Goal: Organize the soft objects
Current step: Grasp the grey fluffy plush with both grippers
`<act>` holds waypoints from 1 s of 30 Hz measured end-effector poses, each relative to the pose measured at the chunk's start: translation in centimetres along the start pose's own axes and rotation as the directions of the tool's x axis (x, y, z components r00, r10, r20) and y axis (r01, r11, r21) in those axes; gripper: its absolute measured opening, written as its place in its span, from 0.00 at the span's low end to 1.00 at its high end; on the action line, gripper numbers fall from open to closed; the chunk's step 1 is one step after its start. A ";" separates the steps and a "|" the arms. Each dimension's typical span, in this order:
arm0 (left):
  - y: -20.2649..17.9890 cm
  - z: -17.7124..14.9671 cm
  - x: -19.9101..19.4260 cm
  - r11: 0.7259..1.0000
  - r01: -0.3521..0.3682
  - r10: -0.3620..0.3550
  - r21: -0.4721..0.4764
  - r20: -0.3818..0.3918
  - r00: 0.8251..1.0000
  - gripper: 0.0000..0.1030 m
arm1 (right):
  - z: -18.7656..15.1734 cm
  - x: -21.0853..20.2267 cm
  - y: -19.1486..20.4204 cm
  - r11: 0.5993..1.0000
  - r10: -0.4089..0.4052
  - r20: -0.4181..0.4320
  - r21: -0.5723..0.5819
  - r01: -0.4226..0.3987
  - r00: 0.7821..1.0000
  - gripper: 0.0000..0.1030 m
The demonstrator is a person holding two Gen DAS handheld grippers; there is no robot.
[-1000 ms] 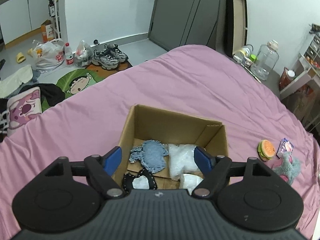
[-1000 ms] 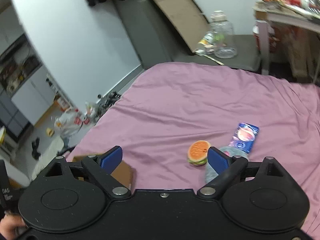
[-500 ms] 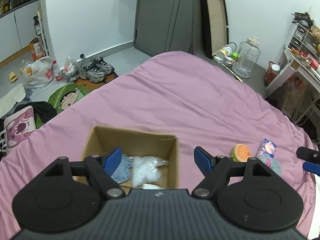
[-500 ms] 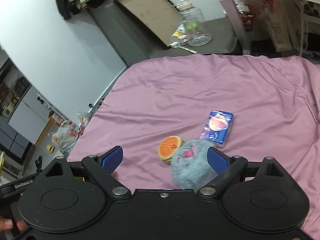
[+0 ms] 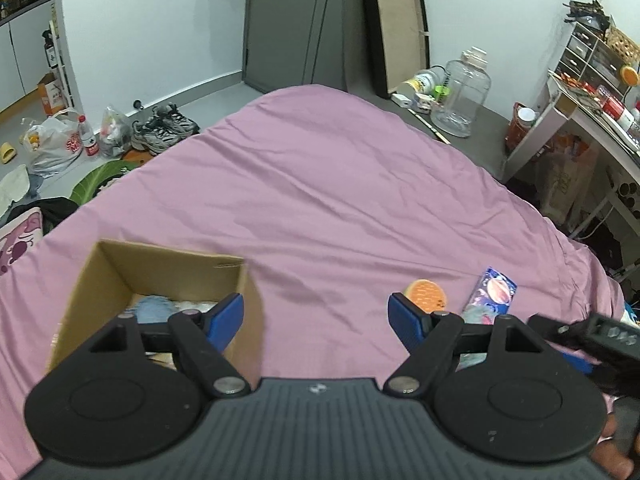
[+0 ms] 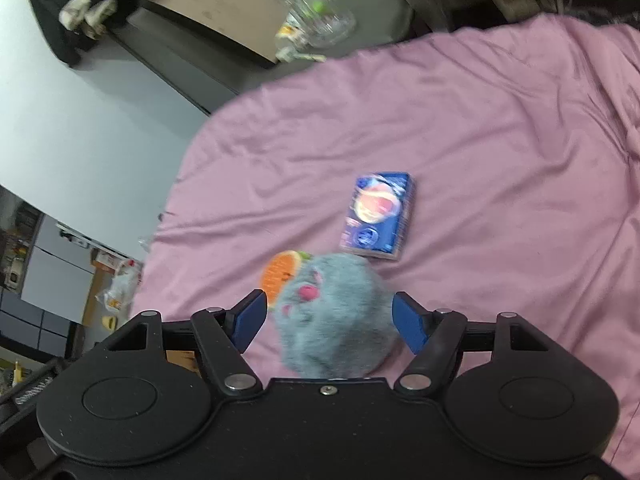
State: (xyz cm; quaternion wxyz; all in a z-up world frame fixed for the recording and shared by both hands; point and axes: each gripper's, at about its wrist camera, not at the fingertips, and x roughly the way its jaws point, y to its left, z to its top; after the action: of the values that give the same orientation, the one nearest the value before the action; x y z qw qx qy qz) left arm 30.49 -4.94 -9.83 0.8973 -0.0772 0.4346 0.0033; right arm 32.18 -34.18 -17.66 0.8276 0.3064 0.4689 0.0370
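Plush toy (image 6: 332,312) before burger toy (image 6: 280,276), packet (image 6: 378,216) behind.

Even, soft indoor light, moderately bright, source not visible. Shadows faint: a weak smudge on the pink bedsheet (image 5: 340,184) just right of the cardboard box (image 5: 108,280). Mild glare on the white wall (image 5: 160,32) in left wrist view. Strong fisheye bending at edges in both views, dark corner vignette. Right wrist view motion-blurred: grey plush toy (image 6: 336,316), blue packet (image 6: 376,216) and burger toy (image 6: 280,272) smeared, background soft. Left wrist view sharper, box edges slightly blurred
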 end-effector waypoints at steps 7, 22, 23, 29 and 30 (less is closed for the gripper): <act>-3.0 -0.4 1.9 1.000 0.004 -0.004 0.013 -0.010 1.000 0.75 | 0.6 1.7 -1.1 1.000 0.013 -0.034 0.024 -0.012 0.999 0.60; -7.4 -1.8 6.0 0.992 0.122 -0.125 -0.039 -0.101 0.987 0.71 | 0.7 3.7 -3.8 0.986 0.061 -0.095 0.162 -0.045 0.994 0.31; -7.7 -2.0 6.1 0.990 0.132 -0.136 -0.042 -0.107 0.985 0.70 | 0.7 3.6 -3.8 0.984 0.065 -0.096 0.169 -0.048 0.993 0.30; -8.9 -2.9 7.9 0.982 0.170 -0.182 -0.087 -0.170 0.968 0.61 | 0.7 3.6 -4.4 0.978 0.083 -0.098 0.198 -0.063 0.992 0.30; -9.0 -3.1 8.3 0.979 0.175 -0.192 -0.101 -0.185 0.964 0.60 | 0.7 3.5 -4.5 0.977 0.086 -0.098 0.203 -0.064 0.992 0.30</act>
State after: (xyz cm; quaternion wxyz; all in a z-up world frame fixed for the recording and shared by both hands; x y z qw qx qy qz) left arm 33.90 -14.74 -17.02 0.8432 -0.1548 0.5102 -0.0690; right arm 33.73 -36.90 -22.48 0.7646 0.4029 0.5017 0.0372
